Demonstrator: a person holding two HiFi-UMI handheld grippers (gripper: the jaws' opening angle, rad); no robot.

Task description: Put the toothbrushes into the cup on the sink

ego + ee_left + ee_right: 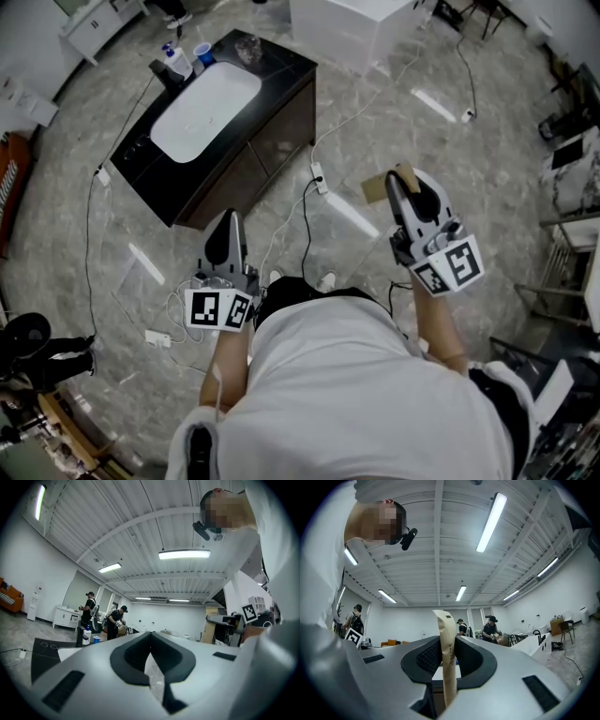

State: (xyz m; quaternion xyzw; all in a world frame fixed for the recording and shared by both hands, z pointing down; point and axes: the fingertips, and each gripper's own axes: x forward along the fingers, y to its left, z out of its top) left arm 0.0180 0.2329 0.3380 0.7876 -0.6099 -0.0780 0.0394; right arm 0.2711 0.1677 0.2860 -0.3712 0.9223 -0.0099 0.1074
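The black sink counter (286,80) with its white basin (206,111) stands far ahead at upper left. A blue cup (203,52) is at its back edge and shows small in the left gripper view (96,639). My right gripper (401,185) is held up at the right, shut on a flat brown paper packet (378,187). In the right gripper view that packet (446,625) sticks up between the closed right gripper (449,654). My left gripper (229,220) points toward the counter. Its own view shows the left gripper (151,644) shut on a thin clear wrapper (153,679).
A white pump bottle (176,64) and a glass dish (248,44) stand by the cup. Cables and a power strip (320,177) lie on the marble floor between me and the counter. A white cabinet (356,28) is behind; racks (572,244) crowd the right. Two people (89,611) work far off.
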